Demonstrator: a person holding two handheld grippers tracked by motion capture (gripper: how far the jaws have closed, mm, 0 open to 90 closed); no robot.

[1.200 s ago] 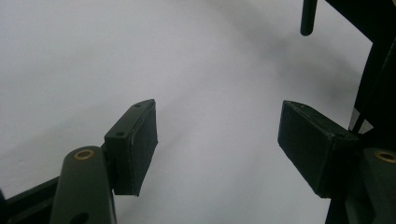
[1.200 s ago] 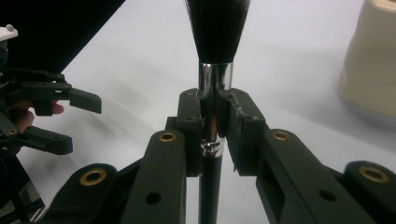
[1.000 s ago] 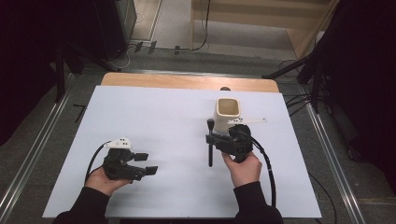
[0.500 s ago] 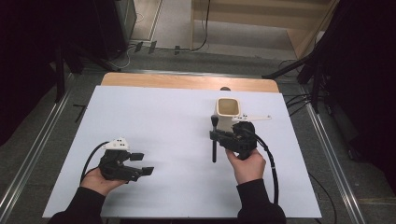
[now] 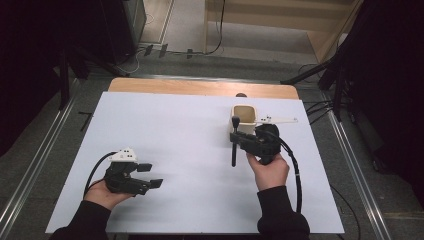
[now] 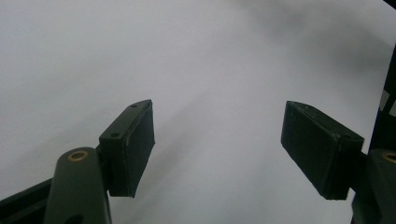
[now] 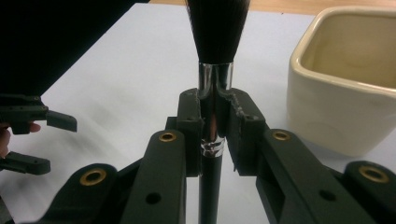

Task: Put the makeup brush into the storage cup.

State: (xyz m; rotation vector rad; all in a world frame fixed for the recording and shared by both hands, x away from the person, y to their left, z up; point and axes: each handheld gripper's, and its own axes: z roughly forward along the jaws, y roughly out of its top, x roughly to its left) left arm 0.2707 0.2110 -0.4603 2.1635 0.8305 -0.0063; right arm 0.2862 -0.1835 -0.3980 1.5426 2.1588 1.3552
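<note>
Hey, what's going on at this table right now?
A person at a white table holds a hand-held gripper in each hand. The right hand-held gripper is clamped on the silver ferrule of a black makeup brush, bristles pointing toward a cream square cup just beside it. The left hand-held gripper sits open and holds nothing, low over bare table nearer the person. The brush is not in the cup yet.

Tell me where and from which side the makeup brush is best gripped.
Grip the brush on its metal ferrule, just below the bristles, jaws closing from either side across the shaft. The right gripper already holds it so; the ferrule is rigid and narrow, unlike the soft bristles.
</note>
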